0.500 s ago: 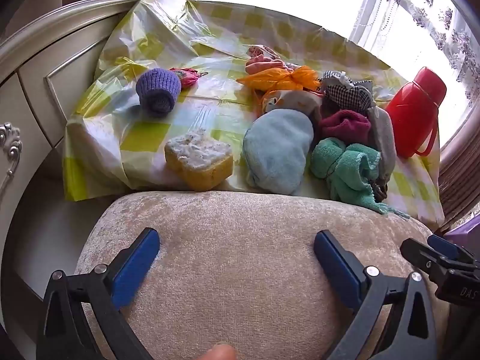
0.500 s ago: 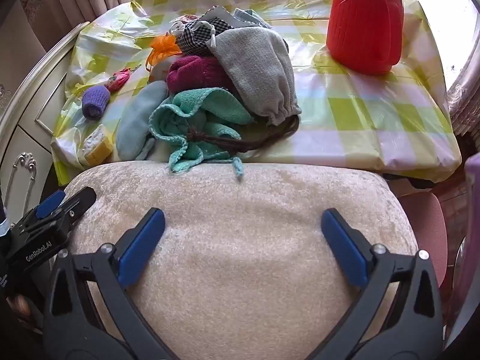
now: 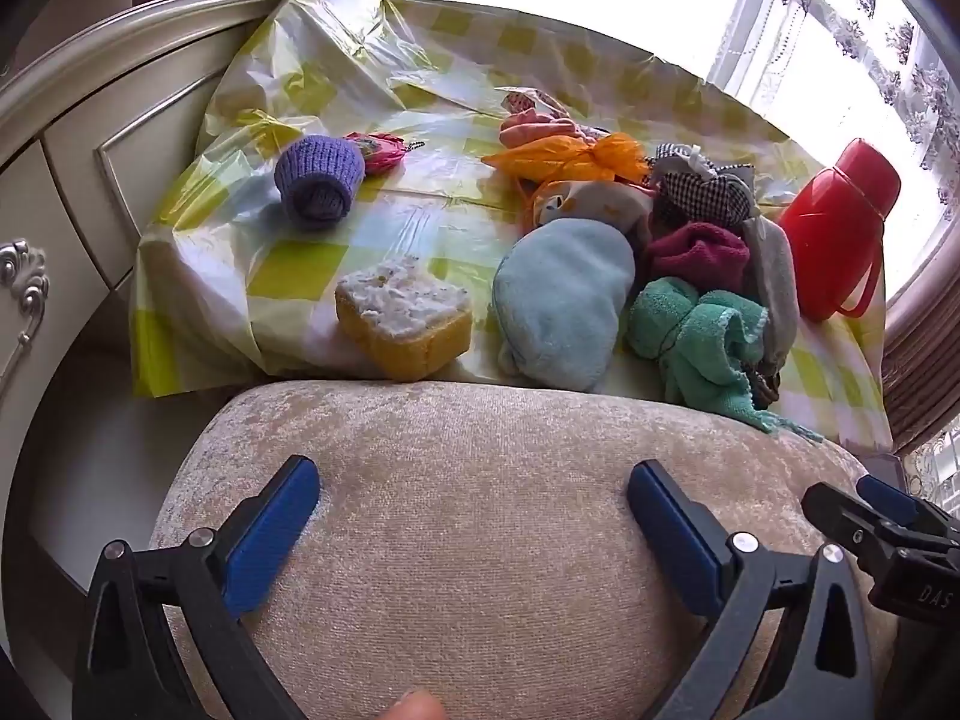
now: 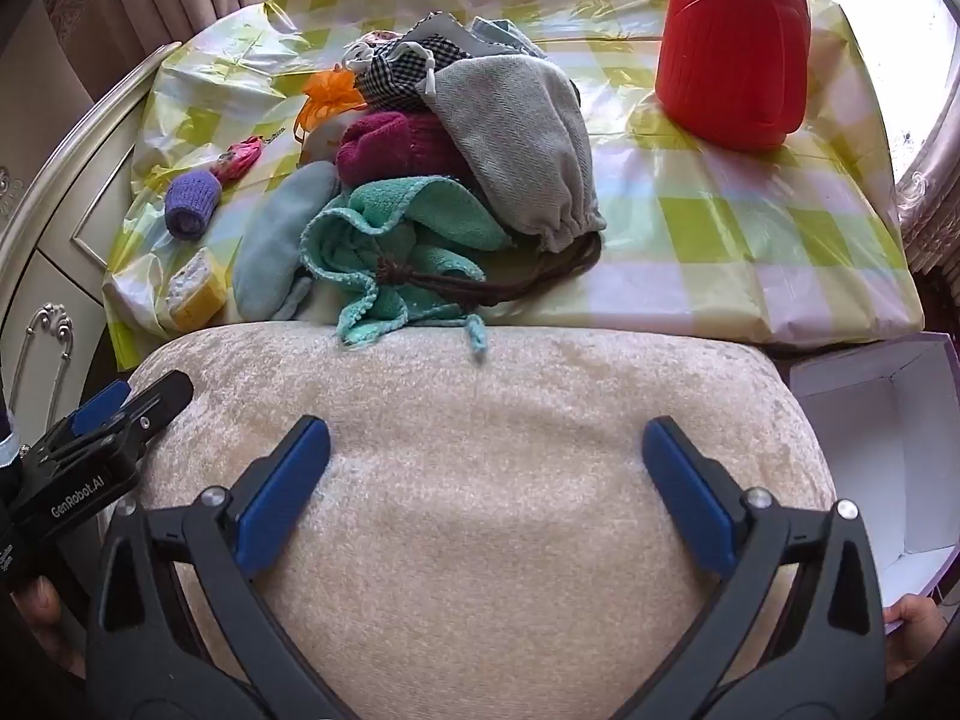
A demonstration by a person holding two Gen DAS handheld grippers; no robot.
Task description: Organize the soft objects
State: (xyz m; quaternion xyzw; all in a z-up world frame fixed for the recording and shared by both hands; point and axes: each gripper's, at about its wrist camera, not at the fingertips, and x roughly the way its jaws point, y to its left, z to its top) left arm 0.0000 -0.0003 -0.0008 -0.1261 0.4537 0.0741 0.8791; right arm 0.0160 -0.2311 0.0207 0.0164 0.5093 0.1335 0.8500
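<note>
Soft things lie heaped on a checked plastic tablecloth [image 3: 372, 222]: a light blue mitt [image 3: 564, 300], a teal towel [image 3: 696, 342], a maroon knit [image 3: 696, 252], a grey drawstring pouch [image 4: 516, 144], a checkered pouch [image 3: 702, 192] and an orange ribbon bag [image 3: 570, 159]. Apart at the left are a purple knit roll [image 3: 318, 180], a pink item [image 3: 378, 150] and a yellow sponge [image 3: 402, 312]. My left gripper [image 3: 474, 516] and right gripper [image 4: 486, 480] both hang open over a beige cushion [image 4: 480, 420], short of the table, with nothing between their fingers.
A red plastic jug [image 4: 732, 42] stands on the table's right side. An open white box [image 4: 870, 450] sits low at the right of the cushion. A cream cabinet with a metal handle [image 3: 24, 288] borders the left. A bright window is behind the table.
In the right wrist view an open white box now shows at the lower right, where a pink surface showed before. Both grippers have kept their place and stayed open.
</note>
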